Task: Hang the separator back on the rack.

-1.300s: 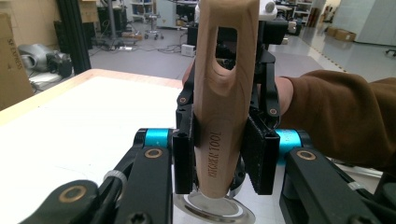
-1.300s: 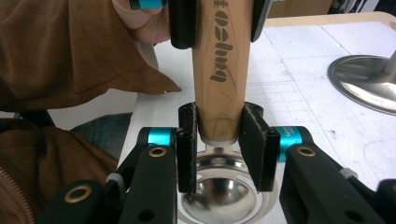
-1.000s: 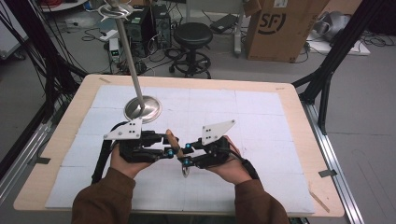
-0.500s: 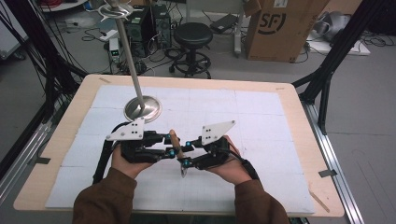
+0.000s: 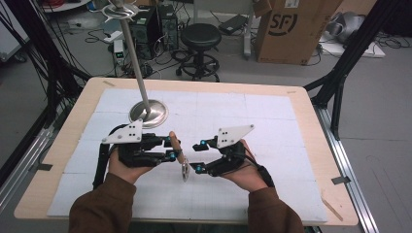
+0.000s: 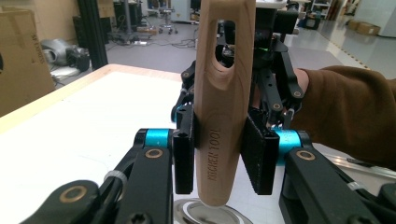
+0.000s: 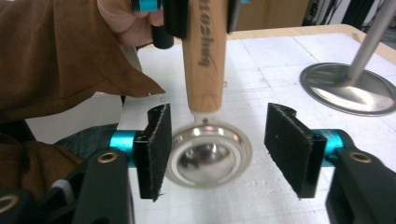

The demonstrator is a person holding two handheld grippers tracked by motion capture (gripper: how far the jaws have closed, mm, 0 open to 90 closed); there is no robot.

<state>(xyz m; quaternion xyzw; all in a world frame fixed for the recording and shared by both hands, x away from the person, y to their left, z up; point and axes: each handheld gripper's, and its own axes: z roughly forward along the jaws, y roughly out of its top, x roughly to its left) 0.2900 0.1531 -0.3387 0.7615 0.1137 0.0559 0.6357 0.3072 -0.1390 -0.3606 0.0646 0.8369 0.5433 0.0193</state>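
Two grippers are meeting over the middle of the table (image 5: 272, 104); you are clamping the wooden handle (image 6: 219, 112) of the spoon (image 5: 183, 167) tight in your left gripper (image 5: 171, 147), and its shiny bowl (image 7: 208, 154) is hanging down at 6 o'clock; your right gripper (image 5: 196, 156) has just been opening, so its pads (image 7: 158, 149) are standing apart on each side of the bowl; the one at 9 o'clock is sitting just beside the rim; if you are pulling away crooked, that pad could be catching the rim and twisting the spoon; the round stand (image 5: 148, 112) is waiting at 11 o'clock; bumping it could be tipping the pole.
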